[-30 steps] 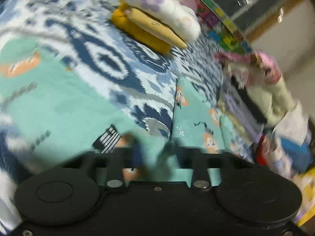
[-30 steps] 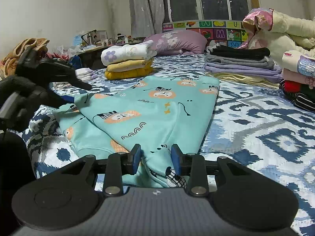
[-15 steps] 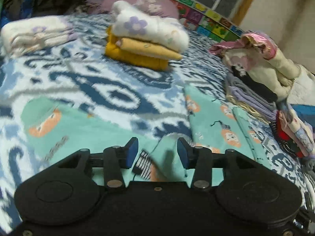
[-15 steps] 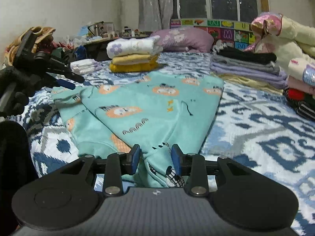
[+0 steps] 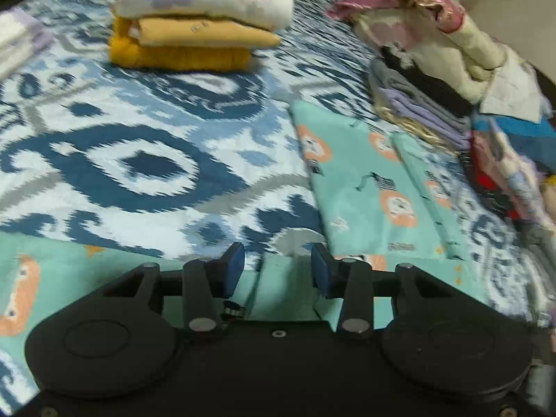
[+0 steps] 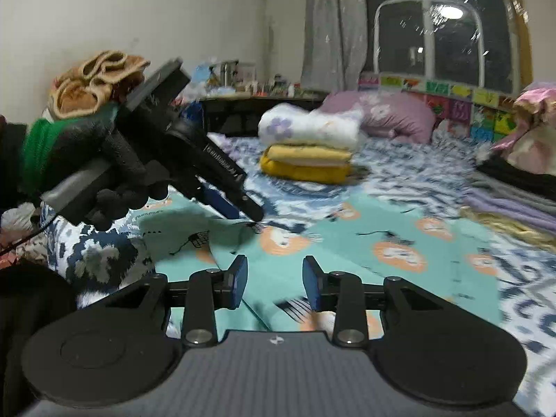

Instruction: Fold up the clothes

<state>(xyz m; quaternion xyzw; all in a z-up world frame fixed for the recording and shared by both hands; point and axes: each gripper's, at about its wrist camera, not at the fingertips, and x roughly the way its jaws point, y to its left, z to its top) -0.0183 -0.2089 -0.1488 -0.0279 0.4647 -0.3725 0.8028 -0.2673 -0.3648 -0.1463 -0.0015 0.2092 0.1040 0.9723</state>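
Left gripper point(image 5: 277, 267) and right gripper point(image 6: 274, 281) both stand released, jaws apart, gripping nothing. The teal printed garment point(image 6: 382, 243) lies spread on the blue patterned bedspread point(image 5: 139, 160), directly beneath both tools. Folded stack point(image 5: 198, 24) sits beyond.

wall point(image 6: 104, 17): pale | curtain point(image 6: 333, 27): grey | window point(image 6: 451, 34): dark, lamp reflected | bedspread point(image 5: 139, 160): blue-white

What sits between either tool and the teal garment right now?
Nothing visible. The left tool and right tool are both open right above the teal garment, bare cloth between the pads. The folded stack lies farther back on the bed.
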